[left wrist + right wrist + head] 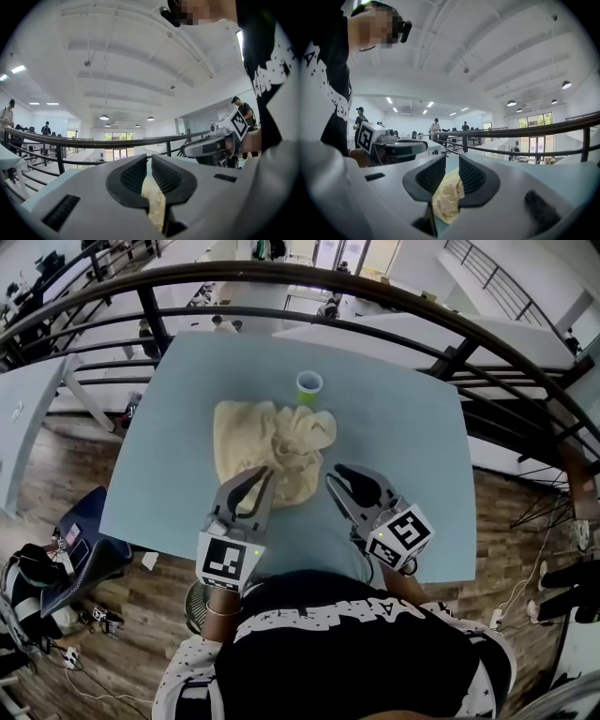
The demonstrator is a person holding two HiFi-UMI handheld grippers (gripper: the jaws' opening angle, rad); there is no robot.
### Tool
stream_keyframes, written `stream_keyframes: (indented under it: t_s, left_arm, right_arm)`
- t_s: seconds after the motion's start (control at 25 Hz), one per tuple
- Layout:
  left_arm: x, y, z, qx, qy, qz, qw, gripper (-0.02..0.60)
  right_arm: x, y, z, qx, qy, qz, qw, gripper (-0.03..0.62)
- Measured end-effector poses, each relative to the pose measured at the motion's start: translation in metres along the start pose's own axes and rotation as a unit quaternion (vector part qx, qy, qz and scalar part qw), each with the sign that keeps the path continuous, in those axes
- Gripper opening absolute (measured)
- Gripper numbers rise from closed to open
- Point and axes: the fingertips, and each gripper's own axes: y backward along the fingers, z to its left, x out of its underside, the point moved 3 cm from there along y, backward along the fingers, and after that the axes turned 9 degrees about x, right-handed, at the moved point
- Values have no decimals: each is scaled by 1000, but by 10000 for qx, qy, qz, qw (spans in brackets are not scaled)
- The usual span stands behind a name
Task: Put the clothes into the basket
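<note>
From the head view, a pale blue surface (394, 427) stands before a dark curved railing (281, 277), and a crumpled cream garment (272, 442) lies near its middle. A green cup (309, 384) stands upright just beyond the garment's far edge. The left gripper (262, 474) reaches in from the near side, its tips over the near edge of the garment. The right gripper (335, 474) points in beside it, its tips just at the garment's near right corner. Both are held low over the surface, close in front of the person's black top (347, 643). In the left gripper view, the left gripper (150, 159) has its jaws drawn together, and a strip of the garment (154, 201) is caught in the slot between them. The right gripper (186, 151) shows to the right with its marker cube raised, and the railing (93, 143) runs across behind. In the right gripper view, the right gripper (452, 161) has its jaws a narrow way apart. A bunched fold of the garment (447, 197) sits between them, and the ribbed pads (432, 176) are not pressed onto it. The left gripper (424, 146) appears to the left at much the same height.
</note>
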Motion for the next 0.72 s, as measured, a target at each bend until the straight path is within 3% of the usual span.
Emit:
stream_keyframes:
  t_s: [0.4,0.52,0.72]
  left_arm:
    - [1,-14,16,-181,-36,0,9998,23]
    - [6,-17,19,-144,2,54,9999,114]
    - [17,-20,30,-222,16,85,9997,117]
  right_arm:
    - [0,-9,-25,49,2,-9,10000,75]
    - [-1,-15,-31,91,63,4,9999,83]
    - [4,-24,-34,18,99,-75,9999,89]
